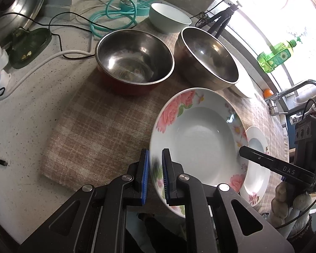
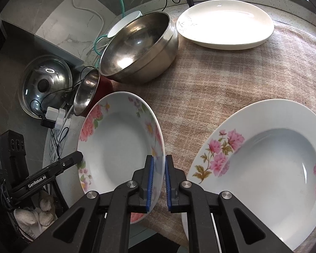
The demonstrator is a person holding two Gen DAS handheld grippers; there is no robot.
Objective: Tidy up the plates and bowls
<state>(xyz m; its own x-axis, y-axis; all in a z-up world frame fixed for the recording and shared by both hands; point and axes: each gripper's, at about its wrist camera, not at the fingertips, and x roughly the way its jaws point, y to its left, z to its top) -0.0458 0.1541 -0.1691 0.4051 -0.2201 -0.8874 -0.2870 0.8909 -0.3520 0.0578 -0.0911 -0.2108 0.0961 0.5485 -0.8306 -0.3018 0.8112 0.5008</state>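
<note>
The floral deep plate is gripped on two sides and appears lifted off the checked cloth. In the left wrist view, the left gripper has its blue pads closed on the plate's near-left rim, the rim running between them. The right gripper reaches in from the far right side, its finger lying over the opposite rim. Just beyond and below that rim lies the second floral plate, partly covered by the held one. Behind stand a red-sided steel bowl, a steel bowl and a pale green bowl.

In the right wrist view, the right gripper is pinched on the held plate's right rim, and the left gripper meets the far-left rim. The second floral plate rests on the cloth directly to the right, close by. So the stacking target likely lies toward the right gripper's side. A white oval dish sits farther back.
</note>
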